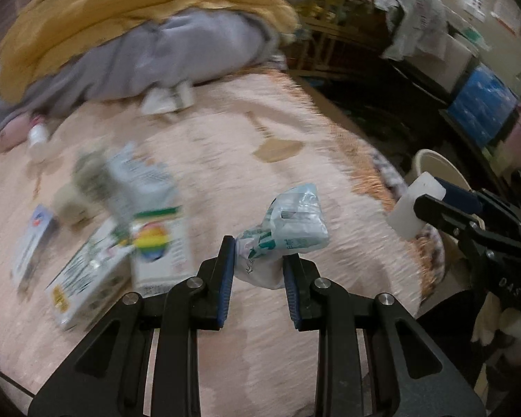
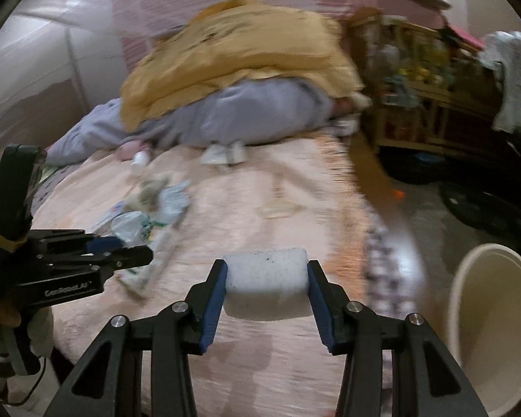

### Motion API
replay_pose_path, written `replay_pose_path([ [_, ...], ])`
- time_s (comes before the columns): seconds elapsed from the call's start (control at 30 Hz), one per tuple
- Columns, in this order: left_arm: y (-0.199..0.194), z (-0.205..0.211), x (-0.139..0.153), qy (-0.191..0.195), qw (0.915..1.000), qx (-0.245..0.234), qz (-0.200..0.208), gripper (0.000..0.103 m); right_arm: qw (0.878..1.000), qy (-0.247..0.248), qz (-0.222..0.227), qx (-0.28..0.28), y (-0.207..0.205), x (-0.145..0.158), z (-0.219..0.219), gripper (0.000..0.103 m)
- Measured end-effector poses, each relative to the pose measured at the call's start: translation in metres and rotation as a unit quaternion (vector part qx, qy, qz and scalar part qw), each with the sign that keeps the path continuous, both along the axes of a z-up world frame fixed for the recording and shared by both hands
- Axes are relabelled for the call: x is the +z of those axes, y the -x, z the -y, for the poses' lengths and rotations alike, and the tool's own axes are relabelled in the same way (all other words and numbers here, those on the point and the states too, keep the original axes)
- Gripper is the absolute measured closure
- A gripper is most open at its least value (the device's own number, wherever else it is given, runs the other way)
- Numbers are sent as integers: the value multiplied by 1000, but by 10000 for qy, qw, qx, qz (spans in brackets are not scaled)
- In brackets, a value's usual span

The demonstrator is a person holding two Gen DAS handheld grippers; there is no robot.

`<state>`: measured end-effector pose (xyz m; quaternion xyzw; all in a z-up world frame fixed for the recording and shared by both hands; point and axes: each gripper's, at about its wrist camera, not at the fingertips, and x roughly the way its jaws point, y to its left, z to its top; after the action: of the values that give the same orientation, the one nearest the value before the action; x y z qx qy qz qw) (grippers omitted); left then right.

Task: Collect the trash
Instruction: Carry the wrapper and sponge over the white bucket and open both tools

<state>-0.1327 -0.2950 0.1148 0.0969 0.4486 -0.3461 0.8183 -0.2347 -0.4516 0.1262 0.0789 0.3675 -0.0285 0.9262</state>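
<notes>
Both grippers are carrying loads here, and both pictures are smeared with motion blur. In the left wrist view, the left gripper is sitting at lower centre, its blue pads pinching a crumpled plastic wrapper, white with green print, which is sticking up above the fingertips. Over at the right edge of that same frame, the right gripper is poking in from the side, clamped on a white foam block.

Switching to the right wrist view, that foam block is filling the gap at lower centre, squeezed flat between the two blue pads of the right gripper. The left gripper is showing at the left edge, with a gloved hand wrapped round its handle below.

Everything is happening over a bed covered in a pink blanket. More trash is lying on it at the left of the left wrist frame: a box with a rainbow print, a flat carton just beside it, and more papers too blurred to read. A yellow quilt is piled on a grey one along the top of the frame.

Off the bed's edge, a cream-coloured bin is standing at the lower right of the right wrist view, its mouth facing up.
</notes>
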Motion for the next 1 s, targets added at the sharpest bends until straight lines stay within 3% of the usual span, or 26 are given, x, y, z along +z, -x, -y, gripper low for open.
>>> replay_pose_path([
  [0.37, 30, 115, 5, 41, 9953, -962, -48, 79, 9921, 89, -65, -1253, 62, 2, 107, 58],
  [0.63, 56, 186, 0, 283, 9869, -1528, -427, 79, 9755, -14, -138, -2196, 107, -6, 176, 58],
  [0.93, 76, 243, -5, 565, 9759, -1927, -852, 79, 9588, -302, -137, -2821, 136, -16, 219, 56],
  [1.0, 75, 250, -5, 759, 9747, -1871, -955, 72, 9543, -293, -149, -2969, 139, -18, 224, 51],
])
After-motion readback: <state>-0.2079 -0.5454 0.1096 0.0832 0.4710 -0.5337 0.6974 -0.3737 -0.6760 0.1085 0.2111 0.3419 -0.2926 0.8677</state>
